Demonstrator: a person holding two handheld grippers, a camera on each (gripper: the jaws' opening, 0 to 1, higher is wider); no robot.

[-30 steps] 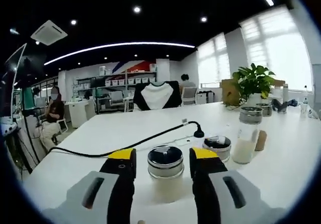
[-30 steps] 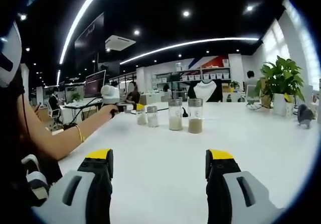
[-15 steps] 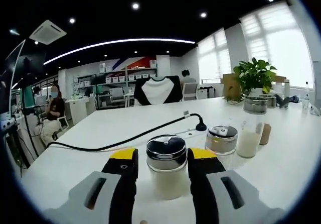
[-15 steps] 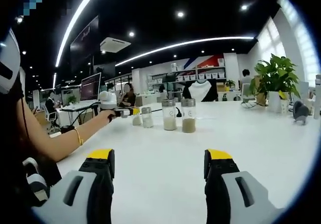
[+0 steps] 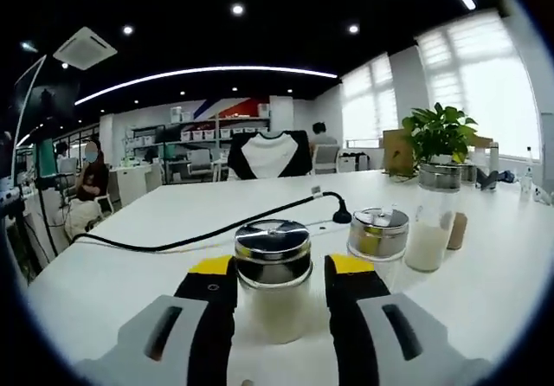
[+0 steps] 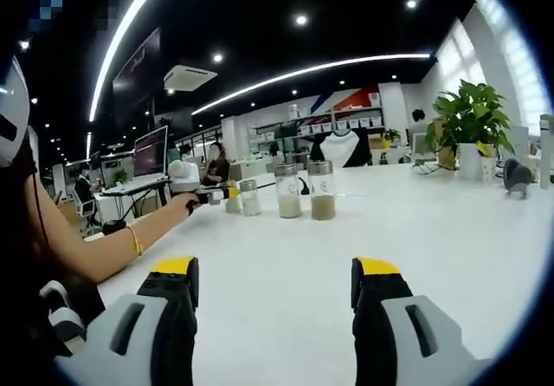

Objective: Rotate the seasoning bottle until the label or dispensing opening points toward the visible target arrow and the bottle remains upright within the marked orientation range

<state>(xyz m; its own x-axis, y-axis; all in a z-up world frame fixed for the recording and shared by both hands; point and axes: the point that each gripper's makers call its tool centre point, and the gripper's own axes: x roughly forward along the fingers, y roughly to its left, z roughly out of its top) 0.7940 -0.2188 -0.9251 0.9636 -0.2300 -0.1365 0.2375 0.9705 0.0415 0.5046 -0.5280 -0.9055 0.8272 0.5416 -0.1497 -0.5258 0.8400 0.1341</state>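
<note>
The left gripper (image 5: 281, 275) had closed its yellow-tipped jaws further, seemingly gripping the upright, steel-capped glass seasoning bottle of white powder (image 5: 273, 292) on the white table (image 5: 130, 269). No lettering was legible. The right gripper (image 6: 277, 284) stayed wide apart, holding nothing.

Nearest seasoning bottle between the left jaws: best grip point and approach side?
Grip the seasoning bottle on its clear straight body just under the metal cap, from the near side, left hand-held gripper level. It stands upright and round, so flat jaws square up there; the wider cap overhangs and stops slip.
</note>
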